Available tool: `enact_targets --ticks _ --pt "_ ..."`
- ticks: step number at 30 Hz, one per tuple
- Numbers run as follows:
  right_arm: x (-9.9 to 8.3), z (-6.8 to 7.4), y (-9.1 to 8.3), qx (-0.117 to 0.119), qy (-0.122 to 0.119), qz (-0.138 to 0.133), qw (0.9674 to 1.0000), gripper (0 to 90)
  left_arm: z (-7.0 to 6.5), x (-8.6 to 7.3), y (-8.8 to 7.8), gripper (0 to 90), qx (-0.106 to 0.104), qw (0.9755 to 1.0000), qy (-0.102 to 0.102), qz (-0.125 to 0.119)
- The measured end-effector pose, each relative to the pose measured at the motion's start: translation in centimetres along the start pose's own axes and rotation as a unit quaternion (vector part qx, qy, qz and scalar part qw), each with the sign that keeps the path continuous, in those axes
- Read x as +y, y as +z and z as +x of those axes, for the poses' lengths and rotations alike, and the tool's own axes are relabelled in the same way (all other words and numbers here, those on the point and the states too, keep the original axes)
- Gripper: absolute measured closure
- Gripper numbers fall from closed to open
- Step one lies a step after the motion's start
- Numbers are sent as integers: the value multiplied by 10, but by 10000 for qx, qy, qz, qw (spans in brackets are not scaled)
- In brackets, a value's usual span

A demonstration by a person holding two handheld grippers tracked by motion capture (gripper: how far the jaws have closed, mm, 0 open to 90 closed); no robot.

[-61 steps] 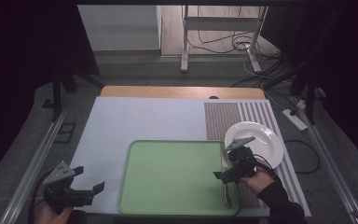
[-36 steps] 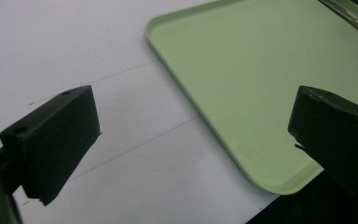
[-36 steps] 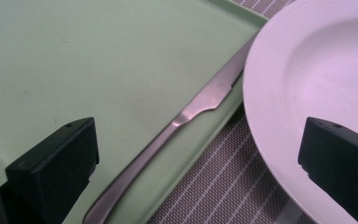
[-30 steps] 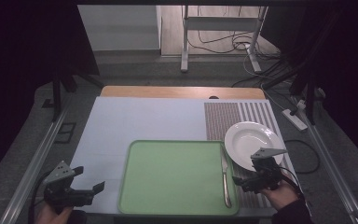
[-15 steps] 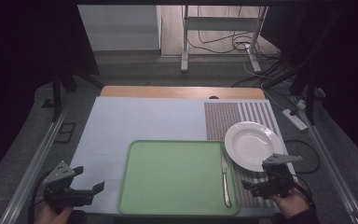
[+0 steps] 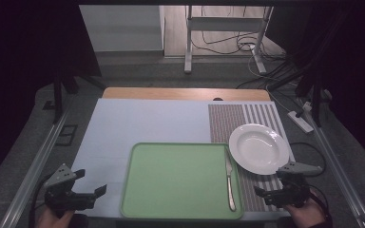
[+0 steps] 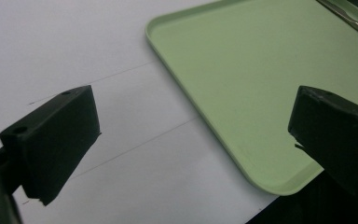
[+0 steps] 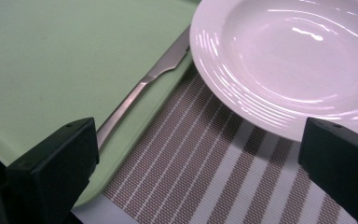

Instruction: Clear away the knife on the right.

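Note:
A light green tray (image 6: 171,180) lies at the table's front centre. Along its right edge rests a metal knife (image 6: 229,178), seen close in the right gripper view (image 8: 140,88). A white plate (image 6: 259,148) sits on the striped mat (image 6: 247,118) to the tray's right; its rim (image 8: 242,107) fills the upper right of the right gripper view. My right gripper (image 6: 266,194) is open at the front right corner, below the plate, holding nothing. My left gripper (image 6: 92,189) is open at the front left, beside the tray's corner (image 7: 270,182), with nothing between its fingers.
The table has a pale blue-white surface (image 6: 138,123) with a wooden strip (image 6: 185,93) at the back. Cables and a power strip (image 6: 300,121) lie on the floor to the right. A metal stand (image 6: 190,42) is behind the table.
My right gripper let go of the knife on the tray's right edge and drew back toward the front right corner. The left gripper stayed put.

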State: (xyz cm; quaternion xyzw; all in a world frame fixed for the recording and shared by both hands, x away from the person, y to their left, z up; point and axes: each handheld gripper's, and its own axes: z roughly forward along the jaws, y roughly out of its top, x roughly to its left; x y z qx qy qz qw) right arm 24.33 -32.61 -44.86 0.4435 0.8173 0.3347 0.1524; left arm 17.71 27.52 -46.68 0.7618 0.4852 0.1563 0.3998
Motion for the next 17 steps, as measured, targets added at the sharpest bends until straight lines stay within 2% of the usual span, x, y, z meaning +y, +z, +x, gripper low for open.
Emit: enact_targets --ticks 9,17 --pt "-6 -1 -9 -227 119 -17 9997 0 0 0 0 18 2 10000 2 3" --pt "-9 0 -11 -345 99 59 9993 0 0 0 0 18 2 10000 2 2"
